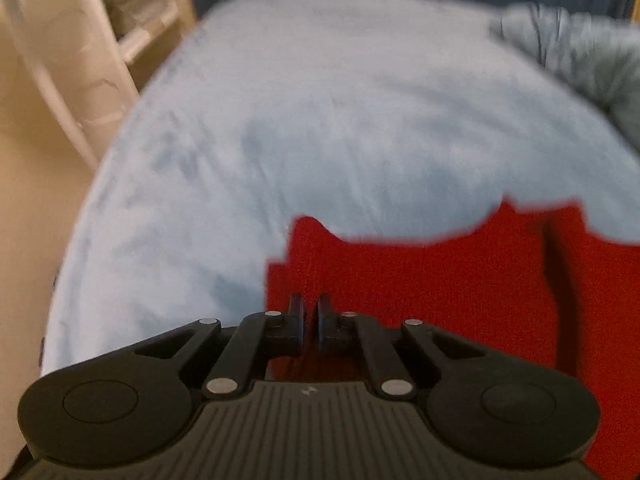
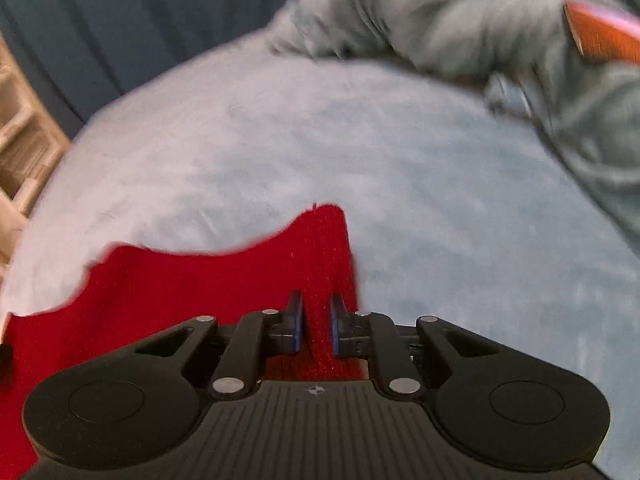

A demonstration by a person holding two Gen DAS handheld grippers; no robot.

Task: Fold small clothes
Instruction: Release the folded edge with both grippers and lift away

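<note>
Both grippers, left gripper [image 1: 311, 312] and right gripper [image 2: 316, 316], are pinching the red garment [image 2: 200, 280]; carrying both corners level is advisable.

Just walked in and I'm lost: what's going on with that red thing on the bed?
A person is folding a small red garment on a light blue blanket, with a handheld gripper in each hand. The right gripper is pinched on a strip of the red fabric at one edge. The left gripper is nearly closed over the same garment, but whether it grips cloth is unclear. A grey garment lies bunched farther back.
</note>
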